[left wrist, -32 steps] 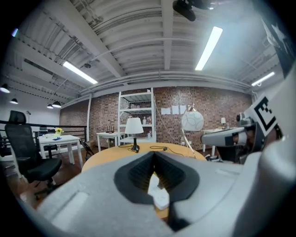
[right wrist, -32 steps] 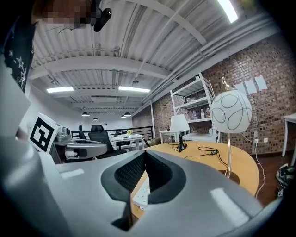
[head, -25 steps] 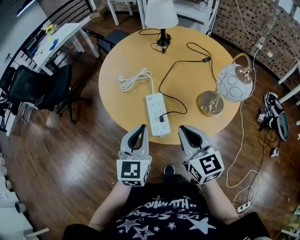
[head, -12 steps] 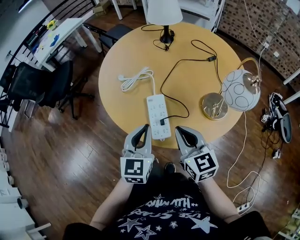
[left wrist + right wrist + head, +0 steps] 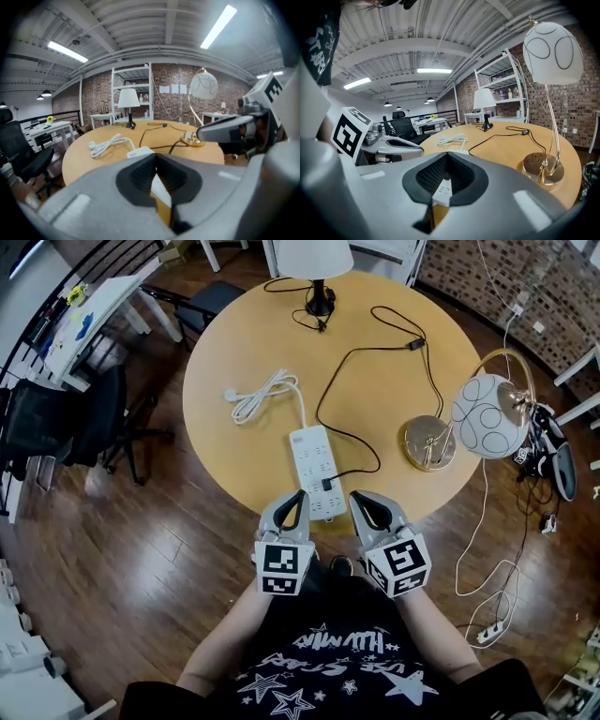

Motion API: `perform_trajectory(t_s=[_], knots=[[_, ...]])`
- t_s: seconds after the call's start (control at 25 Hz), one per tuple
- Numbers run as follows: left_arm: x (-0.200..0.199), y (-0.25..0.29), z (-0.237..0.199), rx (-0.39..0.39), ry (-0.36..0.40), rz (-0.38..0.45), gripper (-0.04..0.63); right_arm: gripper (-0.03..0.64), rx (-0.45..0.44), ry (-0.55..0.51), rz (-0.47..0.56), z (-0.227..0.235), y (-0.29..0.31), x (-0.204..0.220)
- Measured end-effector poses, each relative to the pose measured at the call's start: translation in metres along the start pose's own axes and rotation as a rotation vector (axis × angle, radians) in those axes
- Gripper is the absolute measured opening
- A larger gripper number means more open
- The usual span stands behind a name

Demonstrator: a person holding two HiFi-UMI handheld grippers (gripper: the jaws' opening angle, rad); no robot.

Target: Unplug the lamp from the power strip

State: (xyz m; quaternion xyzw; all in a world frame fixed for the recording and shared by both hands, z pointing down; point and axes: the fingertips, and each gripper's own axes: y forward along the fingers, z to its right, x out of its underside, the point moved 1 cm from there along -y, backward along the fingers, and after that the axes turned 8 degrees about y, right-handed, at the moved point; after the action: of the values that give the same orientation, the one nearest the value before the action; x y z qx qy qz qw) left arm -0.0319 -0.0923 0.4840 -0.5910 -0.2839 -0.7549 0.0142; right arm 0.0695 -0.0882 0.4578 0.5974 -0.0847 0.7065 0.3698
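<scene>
A white power strip [image 5: 316, 472] lies on the round wooden table [image 5: 244, 334] near its front edge. A black plug [image 5: 326, 484] sits in it. Its black cord [image 5: 323, 399] runs over the table toward the globe lamp [image 5: 489, 415] with a gold base [image 5: 429, 442]. My left gripper [image 5: 295, 500] and right gripper [image 5: 360, 502] hover side by side at the table's front edge, just short of the strip, both shut and empty. The left gripper view shows my left gripper [image 5: 156, 158] with the strip [image 5: 140, 151] beyond it. The right gripper view shows my right gripper [image 5: 447, 154] with the strip's end [image 5: 442, 190] behind it.
A second lamp with a white shade [image 5: 314, 259] stands at the table's far edge. The strip's coiled white cable [image 5: 262, 395] lies left of centre. A black office chair [image 5: 56, 418] and white desk [image 5: 84, 320] stand to the left. Cables and another strip [image 5: 492, 629] lie on the floor at right.
Both grippers have drawn closer together and nearer the strip's front end. They stay shut. The head view has shifted a little over the table.
</scene>
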Motion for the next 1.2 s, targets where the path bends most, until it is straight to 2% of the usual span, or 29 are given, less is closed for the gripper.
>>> perform_trajectory(t_s=[0.16,0.36,0.48,0.88,1.2], knots=[[0.018,0.011,0.011,0.071,-0.01,-0.061,0.003,0.008,0.009,0.002,-0.036,-0.004,0.007,0.013],[0.041,0.028,0.018,0.111,0.092,-0.167,0.003,0.008,0.019,-0.007,-0.077,-0.004,0.02,0.025],[0.051,0.036,0.019,0.133,0.126,-0.21,0.003,0.008,0.031,-0.011,-0.099,-0.002,0.026,0.03],[0.06,0.05,0.024,0.195,0.18,-0.255,0.003,0.008,0.043,-0.02,-0.154,0.0,0.042,0.043],[0.062,0.049,0.027,0.219,0.194,-0.23,0.003,0.008,0.053,-0.007,-0.192,0.001,0.047,0.055]])
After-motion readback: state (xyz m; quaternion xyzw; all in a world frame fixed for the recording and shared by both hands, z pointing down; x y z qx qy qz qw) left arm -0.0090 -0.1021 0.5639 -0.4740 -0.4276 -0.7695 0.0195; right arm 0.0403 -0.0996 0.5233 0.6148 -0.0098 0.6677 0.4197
